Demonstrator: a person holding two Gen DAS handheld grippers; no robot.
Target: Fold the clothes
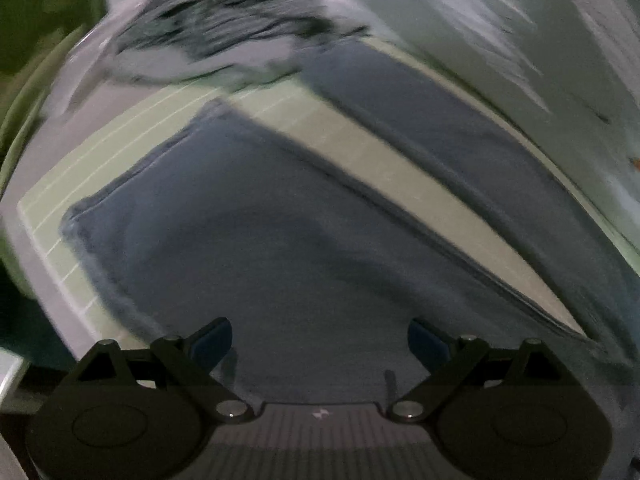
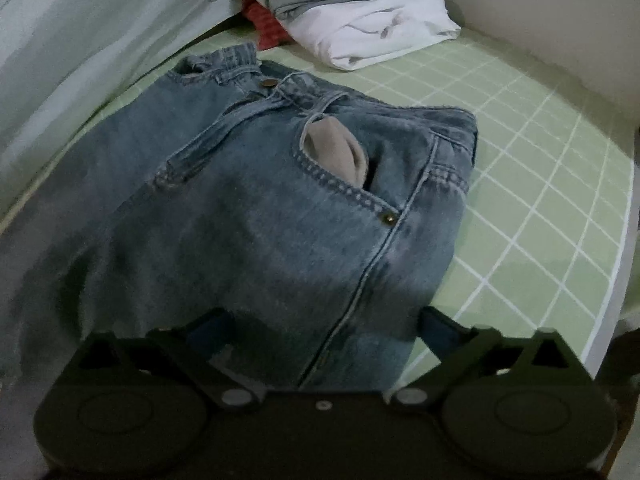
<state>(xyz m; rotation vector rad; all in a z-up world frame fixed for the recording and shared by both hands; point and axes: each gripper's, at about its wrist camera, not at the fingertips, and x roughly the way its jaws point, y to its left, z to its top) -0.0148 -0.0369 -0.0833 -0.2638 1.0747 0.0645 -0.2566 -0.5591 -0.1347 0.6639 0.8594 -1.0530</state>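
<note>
A pair of blue jeans [image 2: 280,208] lies flat on a green mat [image 2: 532,184] printed with a white grid. In the right wrist view the waistband, its brass button and a front pocket with pale lining showing face the camera, the waist end lying toward a stack of folded clothes [image 2: 360,12] at the far edge of the mat. The right gripper [image 2: 324,332] hangs above the upper leg of the jeans with its fingers spread wide, nothing between them.

The left wrist view is blurred. It shows the two legs [image 1: 280,240] of the jeans laid apart, a strip of mat between them, and a dark-and-white patterned garment [image 1: 208,28] beyond the hems. The left gripper [image 1: 320,340] is over the nearer leg, fingers spread and gripping nothing.
</note>
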